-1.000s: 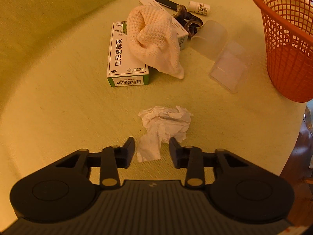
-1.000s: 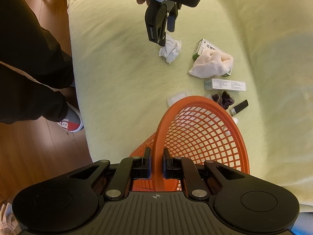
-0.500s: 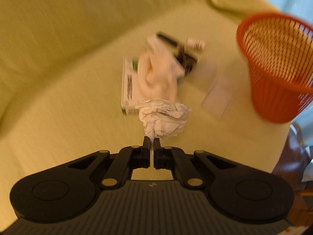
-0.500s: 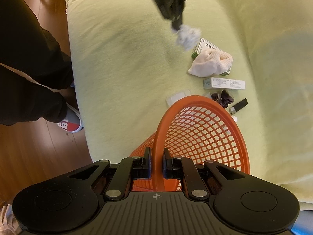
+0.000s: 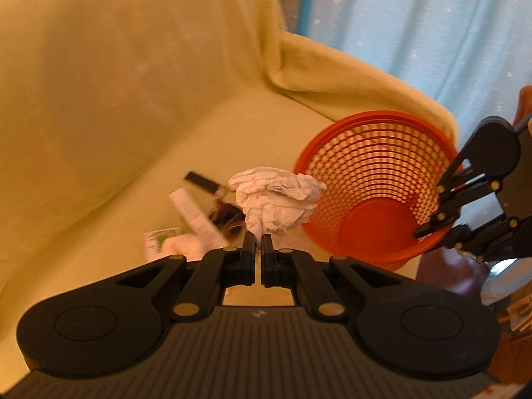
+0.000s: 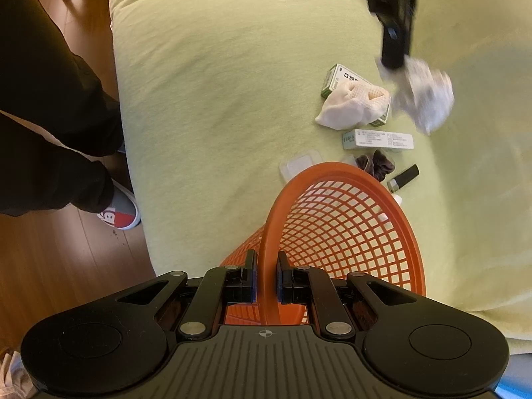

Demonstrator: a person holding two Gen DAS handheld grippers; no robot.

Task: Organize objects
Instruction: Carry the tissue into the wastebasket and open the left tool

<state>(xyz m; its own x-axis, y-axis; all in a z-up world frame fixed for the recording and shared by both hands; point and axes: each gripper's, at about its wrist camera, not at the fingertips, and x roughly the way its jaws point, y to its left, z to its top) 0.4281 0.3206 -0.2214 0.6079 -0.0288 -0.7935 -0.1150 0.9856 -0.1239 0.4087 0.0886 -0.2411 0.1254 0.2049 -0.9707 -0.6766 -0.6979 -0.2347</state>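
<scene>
My left gripper (image 5: 256, 244) is shut on a crumpled white tissue (image 5: 277, 201), held in the air above the sofa, just left of the orange mesh basket (image 5: 372, 166). In the right wrist view the same tissue (image 6: 427, 94) hangs blurred under the left gripper (image 6: 394, 61), beyond the basket. My right gripper (image 6: 266, 262) is shut on the rim of the basket (image 6: 345, 229), which tilts on the sofa's edge; it also shows at the right in the left wrist view (image 5: 432, 232).
On the yellow-green sofa (image 6: 216, 83) lie a cream cloth (image 6: 352, 106) over a green-and-white box (image 6: 339, 76), a long white box (image 6: 377, 139), a dark scrunchie (image 6: 375, 164), a black stick (image 6: 404, 178) and a clear lid (image 6: 299, 166). A person's legs and shoe (image 6: 116, 212) stand on the wooden floor at left.
My left gripper closed on the tissue, lifted it off the sofa and carried it towards the basket. The right gripper kept hold of the basket rim without moving.
</scene>
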